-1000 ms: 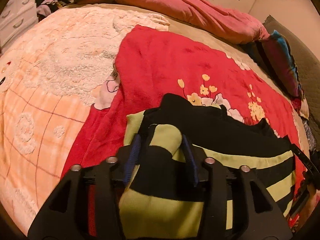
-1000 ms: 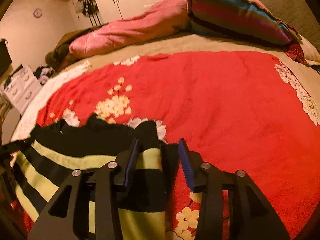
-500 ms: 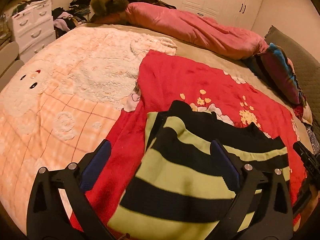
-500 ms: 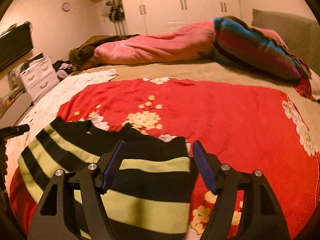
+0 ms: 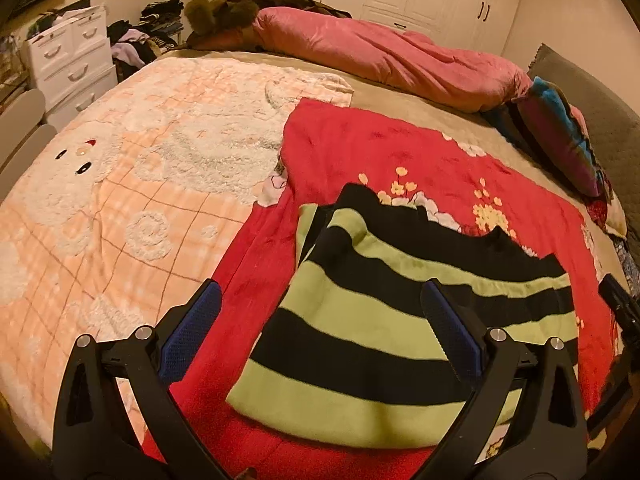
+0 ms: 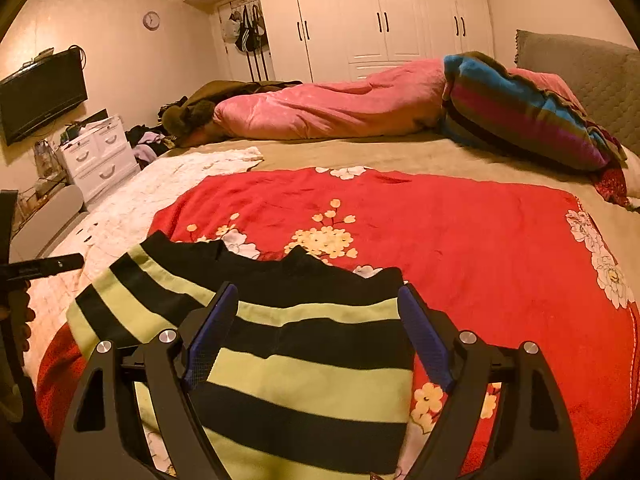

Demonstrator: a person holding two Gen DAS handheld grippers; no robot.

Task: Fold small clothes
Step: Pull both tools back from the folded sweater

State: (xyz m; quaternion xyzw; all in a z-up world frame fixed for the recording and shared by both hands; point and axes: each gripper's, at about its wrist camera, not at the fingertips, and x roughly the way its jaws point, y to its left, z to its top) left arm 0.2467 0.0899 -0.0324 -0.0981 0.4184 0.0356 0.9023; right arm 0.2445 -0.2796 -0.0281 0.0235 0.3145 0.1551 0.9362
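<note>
A black and lime-green striped garment (image 5: 384, 320) lies folded flat on a red flowered blanket (image 5: 400, 152); it also shows in the right wrist view (image 6: 300, 360). My left gripper (image 5: 320, 308) is open and empty, raised above the garment's left side. My right gripper (image 6: 318, 312) is open and empty, raised above the garment's right side. Part of the right gripper (image 5: 620, 312) shows at the right edge of the left wrist view. Part of the left gripper (image 6: 40, 266) shows at the left edge of the right wrist view.
A peach and white fleece blanket (image 5: 120, 184) covers the bed's left part. A rolled pink duvet (image 6: 332, 108) and a striped cushion (image 6: 520, 112) lie at the far end. White drawers (image 6: 100, 156) stand left of the bed, white wardrobes (image 6: 380, 12) behind.
Both grippers have let go of the striped garment, opened wide and pulled back and up. The garment now lies flat on the red blanket.
</note>
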